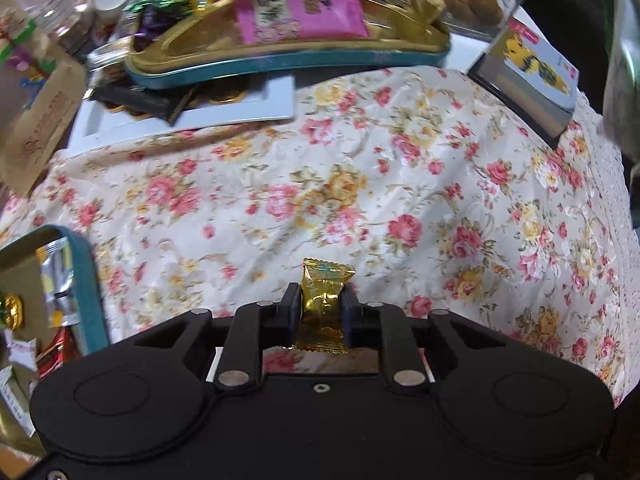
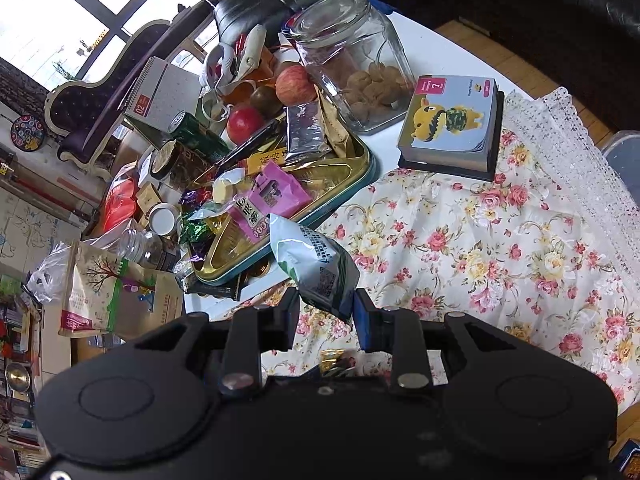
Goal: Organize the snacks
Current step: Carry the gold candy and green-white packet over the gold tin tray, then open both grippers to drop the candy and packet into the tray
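My left gripper is shut on a gold-wrapped candy and holds it upright above the floral tablecloth. A teal tin with several snacks sits at the lower left of that view. My right gripper is shut on a white and green snack packet, held above the cloth. A teal and gold tray piled with snacks lies just beyond it, and it also shows at the top of the left wrist view. A pink packet lies in that tray.
A glass jar with cookies stands behind the tray. A desk calendar with a yellow cartoon figure stands at the cloth's far edge. Apples, a green can and paper bags crowd the left. A white tray lies under the tin tray.
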Action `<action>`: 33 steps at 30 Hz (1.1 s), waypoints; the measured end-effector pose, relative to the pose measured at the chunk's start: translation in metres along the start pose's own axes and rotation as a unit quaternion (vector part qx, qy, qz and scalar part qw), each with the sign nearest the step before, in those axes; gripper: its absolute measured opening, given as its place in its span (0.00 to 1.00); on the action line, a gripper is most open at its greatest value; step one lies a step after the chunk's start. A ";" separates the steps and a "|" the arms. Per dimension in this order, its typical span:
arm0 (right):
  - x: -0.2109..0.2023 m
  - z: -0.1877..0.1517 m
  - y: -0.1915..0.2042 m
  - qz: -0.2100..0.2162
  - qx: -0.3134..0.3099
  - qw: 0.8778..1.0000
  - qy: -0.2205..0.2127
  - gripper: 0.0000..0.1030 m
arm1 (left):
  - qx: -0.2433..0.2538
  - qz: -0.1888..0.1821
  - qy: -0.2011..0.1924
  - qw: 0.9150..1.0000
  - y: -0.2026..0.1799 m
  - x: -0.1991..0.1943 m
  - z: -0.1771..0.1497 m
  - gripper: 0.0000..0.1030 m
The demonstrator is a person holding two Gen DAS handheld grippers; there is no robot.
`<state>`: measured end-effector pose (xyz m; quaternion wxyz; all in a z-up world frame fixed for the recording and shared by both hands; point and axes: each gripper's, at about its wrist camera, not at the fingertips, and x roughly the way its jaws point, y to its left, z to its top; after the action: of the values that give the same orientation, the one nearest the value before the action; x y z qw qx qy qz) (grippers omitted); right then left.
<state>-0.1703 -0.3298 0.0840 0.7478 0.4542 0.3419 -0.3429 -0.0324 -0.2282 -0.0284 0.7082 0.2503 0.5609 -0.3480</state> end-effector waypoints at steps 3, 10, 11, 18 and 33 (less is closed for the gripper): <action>0.002 -0.002 0.003 -0.001 -0.004 1.000 0.002 0.30 | -0.020 0.006 0.003 1.000 0.018 -0.014 -0.001 0.26; 0.006 -0.011 0.016 0.000 -0.022 1.000 0.009 0.30 | -0.078 0.017 -0.010 0.997 0.070 -0.051 -0.004 0.26; 0.007 -0.013 0.020 0.000 -0.026 1.000 0.010 0.30 | -0.083 0.023 -0.016 0.996 0.079 -0.059 -0.005 0.26; 0.021 -0.036 0.057 0.005 -0.069 0.997 0.029 0.30 | -0.134 0.099 -0.073 0.983 0.153 -0.105 -0.017 0.26; 0.079 -0.131 0.170 0.012 -0.232 0.969 0.085 0.30 | -0.197 0.192 -0.056 0.960 0.268 -0.104 -0.050 0.26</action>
<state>-0.0144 -0.1657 0.0485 0.8051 0.3000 0.4688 -0.2050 0.1303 0.0009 0.0502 0.8273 0.1886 0.5193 -0.1015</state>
